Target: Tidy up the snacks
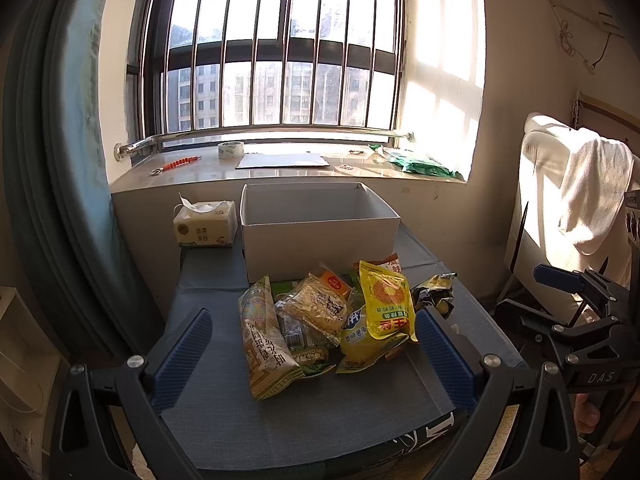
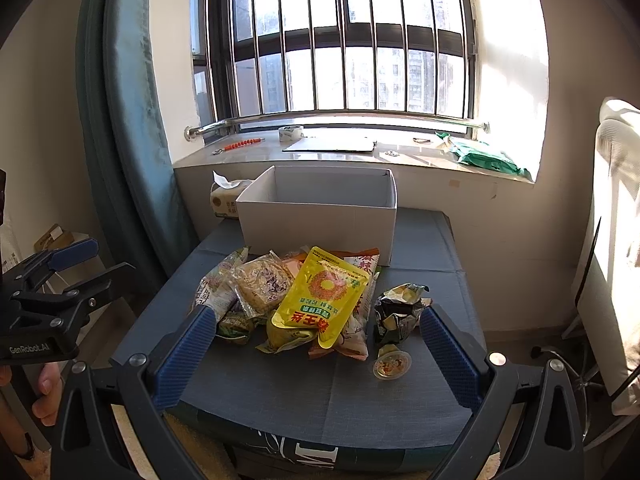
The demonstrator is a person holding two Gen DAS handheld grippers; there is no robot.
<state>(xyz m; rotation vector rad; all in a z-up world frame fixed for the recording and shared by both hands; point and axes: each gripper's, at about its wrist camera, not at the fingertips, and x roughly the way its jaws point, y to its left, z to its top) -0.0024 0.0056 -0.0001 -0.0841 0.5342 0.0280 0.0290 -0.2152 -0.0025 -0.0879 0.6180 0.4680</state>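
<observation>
Left wrist view: left gripper point(image 1: 312, 354) spread wide, blue ribbed pads point(image 1: 182, 356) flanking the heap of snack packets point(image 1: 328, 320), nothing pinched. Heap in mid-table on grey-blue woven cloth table top point(image 1: 312, 420); bare cloth between heap and near edge, narrow strips at either side edge. Open white cardboard box point(image 1: 320, 236) just behind heap, against wall below sill; interior floor not visible. Tissue pack, cream paper wrap point(image 1: 206, 224), just left of box. Right gripper point(image 1: 580, 320) off table's right edge, lettering "DAS" on its body; jaw state cannot be told from this angle.

Right wrist view: right gripper point(image 2: 316, 354) spread wide, holding nothing, heap ahead between its fingers. Seen only here: small round sealed jelly cup with cartoon lid point(image 2: 392, 364) on cloth, apart from heap, near crumpled black-and-yellow bag point(image 2: 400, 312). Left gripper at left, beyond table edge, marked "GenRobot.AI", fingers of a hand point(image 2: 46, 396) under it.

Yellow glossy pouch with sunflower print point(image 2: 320, 296) topmost, Chinese characters upside down. Tall pale green printed packet point(image 1: 264, 336) at heap's left. Sill: roll of clear tape point(image 1: 231, 149), green plastic bag point(image 1: 420, 165).
</observation>
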